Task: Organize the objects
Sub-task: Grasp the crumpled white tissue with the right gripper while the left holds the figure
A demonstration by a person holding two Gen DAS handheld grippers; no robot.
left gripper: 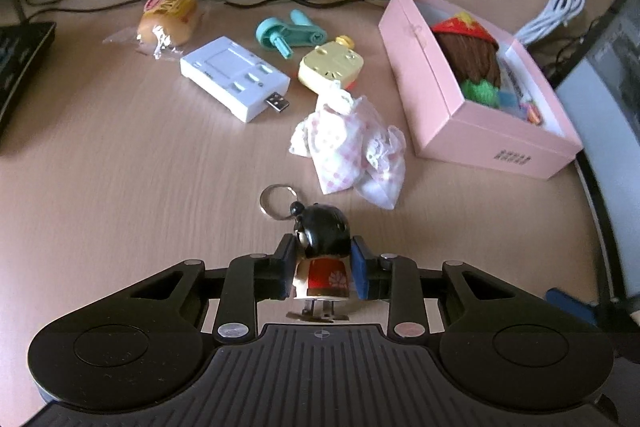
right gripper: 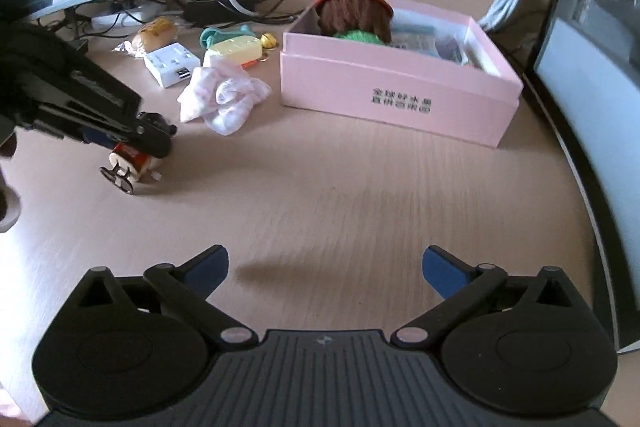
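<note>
My left gripper [left gripper: 320,269] pinched the doll keychain [left gripper: 320,251] over the desk; pink box [left gripper: 480,131] at two o'clock. Right gripper [right gripper: 326,267] spread, empty. Risk: the round doll body could slip from a narrow pinch.

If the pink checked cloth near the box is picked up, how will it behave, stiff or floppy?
The pink checked cloth is probably floppy: it lies crumpled in soft folds on the desk. It looks thin and lacy at the edges, so likely light. Held by one corner, it would probably hang and unfold, and may brush the pink box beside it.
</note>
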